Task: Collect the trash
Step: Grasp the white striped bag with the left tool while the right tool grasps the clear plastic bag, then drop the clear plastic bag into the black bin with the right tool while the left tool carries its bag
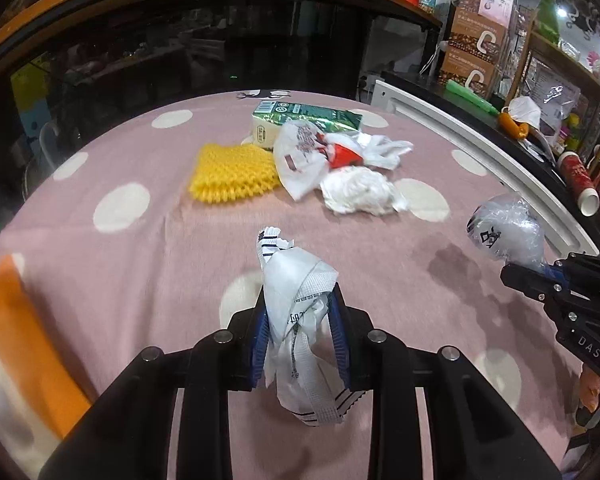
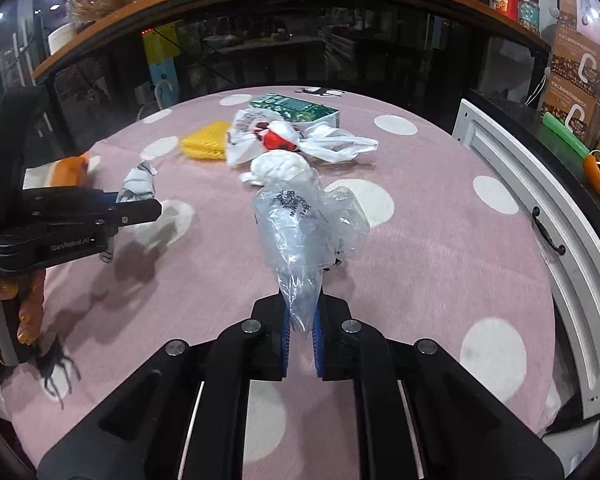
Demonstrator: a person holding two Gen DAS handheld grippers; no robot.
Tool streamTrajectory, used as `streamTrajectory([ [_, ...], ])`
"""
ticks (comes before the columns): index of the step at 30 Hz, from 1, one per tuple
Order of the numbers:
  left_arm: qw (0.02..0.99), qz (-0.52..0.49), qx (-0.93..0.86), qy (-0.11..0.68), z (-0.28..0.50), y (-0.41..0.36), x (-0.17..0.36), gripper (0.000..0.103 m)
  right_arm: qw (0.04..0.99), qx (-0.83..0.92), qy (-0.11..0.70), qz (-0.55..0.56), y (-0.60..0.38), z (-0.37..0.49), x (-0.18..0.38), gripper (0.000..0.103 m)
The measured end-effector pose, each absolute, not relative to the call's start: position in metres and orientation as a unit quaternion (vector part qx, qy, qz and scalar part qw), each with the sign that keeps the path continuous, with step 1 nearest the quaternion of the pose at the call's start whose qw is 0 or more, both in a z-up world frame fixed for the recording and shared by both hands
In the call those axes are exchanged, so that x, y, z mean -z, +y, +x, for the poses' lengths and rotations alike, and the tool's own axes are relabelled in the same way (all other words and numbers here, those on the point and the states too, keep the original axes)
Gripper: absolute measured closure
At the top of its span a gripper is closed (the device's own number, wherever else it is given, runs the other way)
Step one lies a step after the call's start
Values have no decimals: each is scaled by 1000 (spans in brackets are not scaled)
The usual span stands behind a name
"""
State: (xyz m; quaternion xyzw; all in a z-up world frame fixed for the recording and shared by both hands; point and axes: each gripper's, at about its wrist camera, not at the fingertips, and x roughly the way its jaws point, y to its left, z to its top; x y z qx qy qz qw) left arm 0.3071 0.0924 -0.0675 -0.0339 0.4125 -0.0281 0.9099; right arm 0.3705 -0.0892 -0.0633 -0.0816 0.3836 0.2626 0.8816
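In the left wrist view my left gripper (image 1: pixel 300 300) is shut on a crumpled white wrapper with dark stripes (image 1: pixel 296 276), held just above the pink dotted tablecloth (image 1: pixel 140 280). The right wrist view shows that gripper (image 2: pixel 140 208) from the side with the wrapper (image 2: pixel 138 184) sticking out of it. My right gripper (image 2: pixel 302 308) is shut on the neck of a crumpled clear plastic bag with black print (image 2: pixel 304 224), lifted off the cloth. From the left wrist view the right gripper (image 1: pixel 540 276) and its bag (image 1: pixel 504 232) appear at the right.
Further back on the cloth lie a yellow mesh pad (image 1: pixel 232 176), a green tissue pack (image 1: pixel 300 118), a white plastic bag with something red in it (image 1: pixel 320 152) and a wad of white tissue (image 1: pixel 360 194). A white panelled unit (image 2: pixel 540 220) borders the right side. A hand (image 2: pixel 24 304) holds the left gripper.
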Motion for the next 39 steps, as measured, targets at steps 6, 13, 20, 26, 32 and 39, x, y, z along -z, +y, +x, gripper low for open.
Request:
streamTrajectory([
  [6, 920, -27, 33, 391, 268, 81, 56, 75, 888, -273, 365, -60, -109, 319, 53, 93],
  [13, 929, -8, 46, 366, 222, 58, 49, 75, 900, -266, 343, -40, -130, 266, 46, 93],
  [20, 934, 0, 72, 351, 183, 33, 51, 75, 909, -247, 336, -16, -157, 223, 46, 93],
  [26, 937, 3, 88, 339, 158, 17, 49, 75, 916, -232, 326, -8, -177, 194, 46, 93],
  [32, 936, 1, 103, 335, 143, 5, 51, 75, 918, -222, 328, 0, -192, 173, 50, 93],
  [39, 939, 1, 122, 322, 127, -9, 45, 75, 922, -210, 325, 3, -216, 150, 52, 93],
])
